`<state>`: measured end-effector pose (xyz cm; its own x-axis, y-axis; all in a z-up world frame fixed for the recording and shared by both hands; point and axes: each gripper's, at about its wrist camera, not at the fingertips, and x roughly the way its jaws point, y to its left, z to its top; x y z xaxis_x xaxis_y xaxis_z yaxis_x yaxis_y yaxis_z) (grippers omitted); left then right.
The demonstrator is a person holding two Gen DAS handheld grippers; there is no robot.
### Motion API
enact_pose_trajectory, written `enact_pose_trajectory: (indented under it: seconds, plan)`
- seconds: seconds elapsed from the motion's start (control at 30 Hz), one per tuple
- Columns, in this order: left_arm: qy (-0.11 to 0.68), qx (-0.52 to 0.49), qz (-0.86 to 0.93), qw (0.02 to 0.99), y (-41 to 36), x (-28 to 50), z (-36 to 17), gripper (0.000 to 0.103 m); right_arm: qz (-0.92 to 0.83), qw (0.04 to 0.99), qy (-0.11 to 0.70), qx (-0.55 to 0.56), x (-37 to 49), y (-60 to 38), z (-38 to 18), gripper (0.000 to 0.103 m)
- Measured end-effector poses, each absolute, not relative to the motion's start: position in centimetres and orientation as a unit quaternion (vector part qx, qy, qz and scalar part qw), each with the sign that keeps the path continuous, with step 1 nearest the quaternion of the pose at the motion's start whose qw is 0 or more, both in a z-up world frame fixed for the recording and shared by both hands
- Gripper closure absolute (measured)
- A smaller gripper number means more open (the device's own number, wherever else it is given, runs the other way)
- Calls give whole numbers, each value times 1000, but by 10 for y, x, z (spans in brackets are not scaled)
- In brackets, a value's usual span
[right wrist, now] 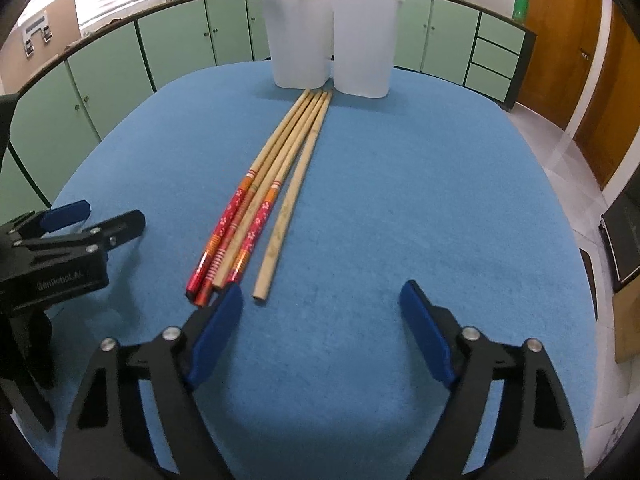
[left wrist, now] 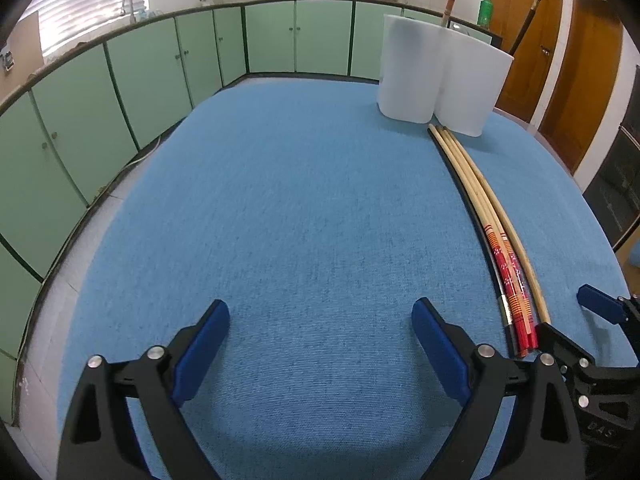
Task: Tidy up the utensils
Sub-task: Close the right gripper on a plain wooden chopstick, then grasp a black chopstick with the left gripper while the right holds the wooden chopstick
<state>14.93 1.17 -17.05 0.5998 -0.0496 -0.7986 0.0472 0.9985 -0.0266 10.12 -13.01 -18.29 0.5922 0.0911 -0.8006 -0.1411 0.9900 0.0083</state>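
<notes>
1. the left gripper [left wrist: 320, 320] hangs open over bare blue cloth [left wrist: 300, 200], holding nothing
2. the right gripper [right wrist: 320, 304] is spread wide and empty, just short of the chopsticks [right wrist: 276, 184]
3. the chopsticks lie side by side on the cloth, tips near two white holders [right wrist: 328, 40]

A counter with a blue cloth top [right wrist: 400, 208] holds two tall white plastic bins [right wrist: 302, 40] side by side and long wooden chopsticks [right wrist: 276, 184] lying just before them.
</notes>
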Motion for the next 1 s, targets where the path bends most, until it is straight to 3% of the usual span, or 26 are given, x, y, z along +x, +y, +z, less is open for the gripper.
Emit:
enact_pose_trajectory:
  seconds: [0.2,0.3,0.33,1.0]
  plan:
    - [449,3,-28,893,10,150,-171,10,82,895,437,-28,99,-129,-180,66]
    - [450,6,-27,893,9,150,-172,10,102,894,436,-18,96,-131,-179,91]
    - [451,8,-26,892,8,151,-172,10,106,893,437,-16,96,-131,-179,93]
    - [447,27,-128,885,-48,133,-170,9,35,902,431,21,80,-196,-181,97]
